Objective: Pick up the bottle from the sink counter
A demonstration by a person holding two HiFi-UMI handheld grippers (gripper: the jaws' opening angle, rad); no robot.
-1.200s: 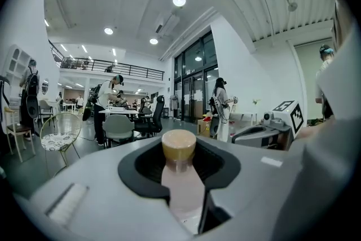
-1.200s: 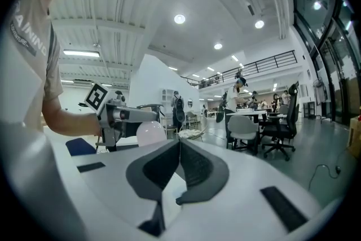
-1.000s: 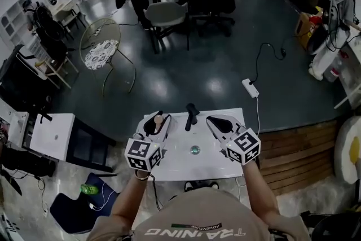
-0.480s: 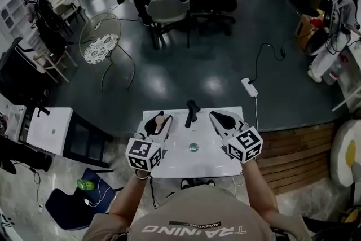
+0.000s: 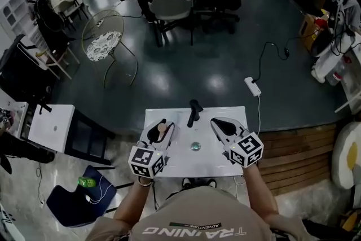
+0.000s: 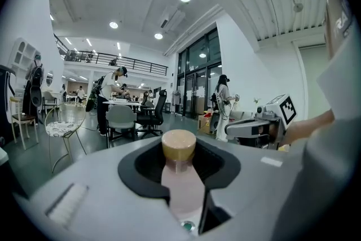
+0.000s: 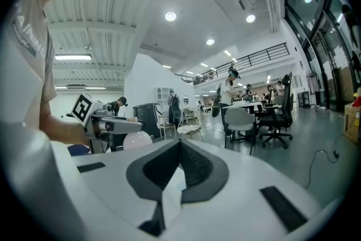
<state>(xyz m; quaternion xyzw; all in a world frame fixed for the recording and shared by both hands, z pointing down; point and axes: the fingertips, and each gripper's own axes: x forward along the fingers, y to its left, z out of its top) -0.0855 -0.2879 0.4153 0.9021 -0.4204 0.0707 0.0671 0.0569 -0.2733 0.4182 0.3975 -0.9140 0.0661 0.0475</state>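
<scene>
White laminate forms the top of the bench, which in the head view carries a black faucet at 12 o'clock from a small round drain. The left tongs sit at about 10 o'clock from the drain, over the left part of the bench top. In the left gripper view the two jaws are part-way apart and clamped on the bottle, one jaw against each side of its pale pink body. The bottle lies lengthwise between the jaws. Its tan round cap points away from the camera and projects past the dark jaw recess. The head view shows the same cap at the tip of the left tongs, pointing toward 12 o'clock. Whether the bottle is clear of the bench top or rests on it cannot be told. The right tongs sit at about 2 o'clock from the drain, well apart from the bottle. In the right gripper view their jaws meet at the tip with nothing between them. Each tool carries its marker cube toward 6 o'clock, nearest the person. On the dark floor beyond the bench, a white power strip lies at about 1 o'clock from the faucet.
</scene>
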